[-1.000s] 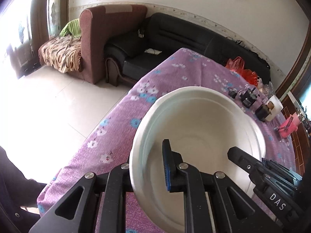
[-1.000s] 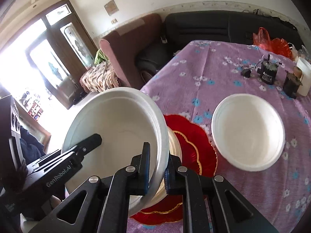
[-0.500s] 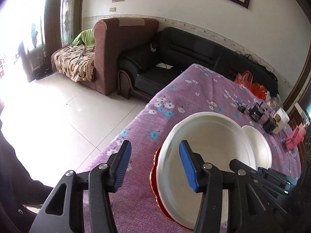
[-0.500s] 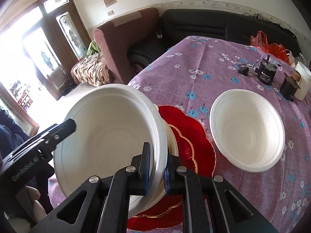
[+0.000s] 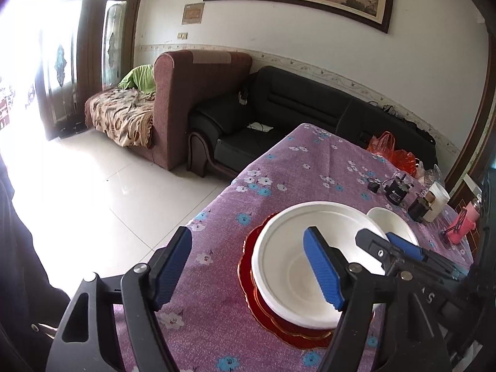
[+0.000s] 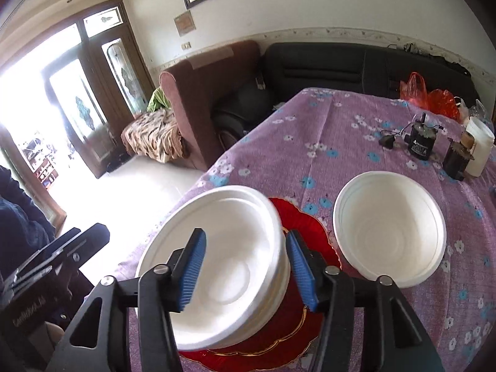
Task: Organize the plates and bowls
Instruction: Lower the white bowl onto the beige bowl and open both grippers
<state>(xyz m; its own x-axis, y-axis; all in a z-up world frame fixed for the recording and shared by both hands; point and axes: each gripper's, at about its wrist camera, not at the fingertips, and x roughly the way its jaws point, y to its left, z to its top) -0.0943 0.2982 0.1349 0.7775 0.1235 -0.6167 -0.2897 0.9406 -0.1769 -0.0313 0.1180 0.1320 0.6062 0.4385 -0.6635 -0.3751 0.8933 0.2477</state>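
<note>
We've got the purple flowered tablecloth [image 6: 356,124] covering the table, and on its near left part sits the red scalloped plate [image 6: 313,235] with a stack of white bowls [image 6: 229,257] nested on top, while another white bowl [image 6: 390,229] sits alone just to the right of the plate. Our left gripper [image 5: 248,266] is spread wide with nothing in it, near the stack's left side, and our right gripper [image 6: 245,266] is also open and empty, its blue pads [image 6: 192,266] on either side of the stack's right rim, not touching.
</note>
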